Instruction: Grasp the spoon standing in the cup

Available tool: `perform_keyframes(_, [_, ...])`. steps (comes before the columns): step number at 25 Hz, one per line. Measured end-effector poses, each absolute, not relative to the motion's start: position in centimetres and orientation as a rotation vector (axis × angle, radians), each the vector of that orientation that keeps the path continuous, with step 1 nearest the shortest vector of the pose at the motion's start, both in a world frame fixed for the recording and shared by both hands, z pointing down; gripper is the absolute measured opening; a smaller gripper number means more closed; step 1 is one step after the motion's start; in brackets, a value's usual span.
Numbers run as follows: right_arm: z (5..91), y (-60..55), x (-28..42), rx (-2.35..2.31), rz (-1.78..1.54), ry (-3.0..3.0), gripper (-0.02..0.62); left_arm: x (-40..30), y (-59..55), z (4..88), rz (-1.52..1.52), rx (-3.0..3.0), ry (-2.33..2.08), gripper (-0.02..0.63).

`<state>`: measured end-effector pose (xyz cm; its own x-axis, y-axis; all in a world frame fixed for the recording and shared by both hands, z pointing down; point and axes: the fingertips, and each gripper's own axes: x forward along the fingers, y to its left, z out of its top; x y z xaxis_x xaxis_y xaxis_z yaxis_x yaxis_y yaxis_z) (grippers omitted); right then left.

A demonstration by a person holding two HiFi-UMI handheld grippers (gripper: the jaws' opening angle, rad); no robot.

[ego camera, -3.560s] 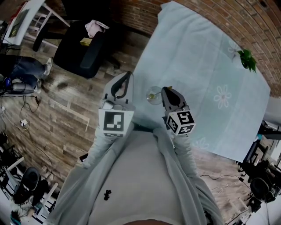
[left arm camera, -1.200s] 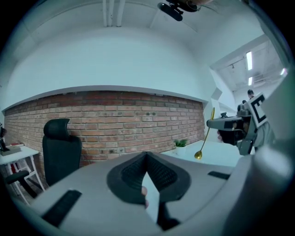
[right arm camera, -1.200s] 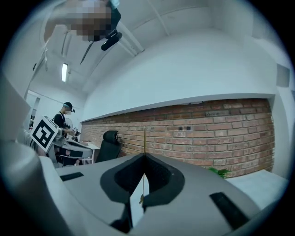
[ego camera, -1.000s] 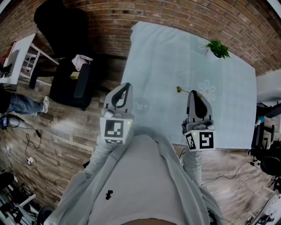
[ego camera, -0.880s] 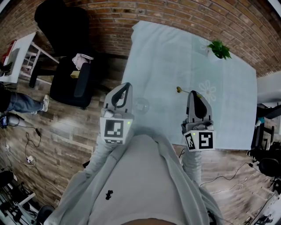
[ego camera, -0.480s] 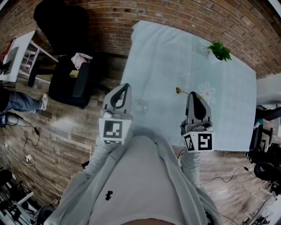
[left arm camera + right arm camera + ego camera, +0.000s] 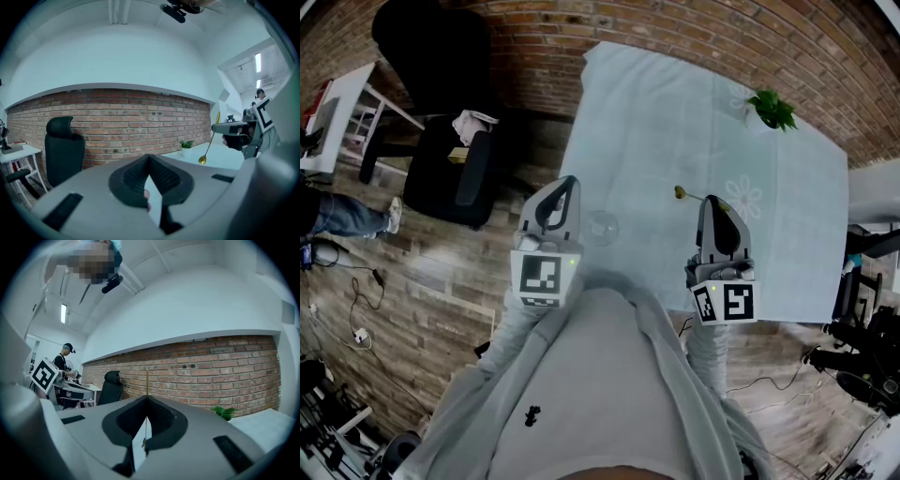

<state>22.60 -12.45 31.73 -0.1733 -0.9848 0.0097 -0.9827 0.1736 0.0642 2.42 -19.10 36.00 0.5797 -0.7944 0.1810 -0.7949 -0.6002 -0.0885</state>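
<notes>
While both my arms reach forward from my chest in grey sleeves, I hold the two tongs roughly level and well apart, pointing away from me at the near edge of the table (image 7: 675,112). My left gripper (image 7: 565,187) has its jaws pressed together with nothing between them. My right gripper (image 7: 710,202) is clamped on the thin handle of the spoon (image 7: 689,195), which runs up and down through the pads. Its gold bowl hangs below, clear of the cloth and out over the table.

One spoon, and it is in my right tongs, not in the cup (image 7: 602,227). One cup, a clear glass, stands on the cloth just beside my left tongs' tip. One potted plant (image 7: 772,108) sits at the far side.
</notes>
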Motion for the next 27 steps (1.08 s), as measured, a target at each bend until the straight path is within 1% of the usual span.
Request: perform_keyframes(27, [32.15,-11.98,21.83,1.979,-0.025,-2.390,0.015,1.84,-18.69,35.99,0.318,2.794,-1.412,0.018])
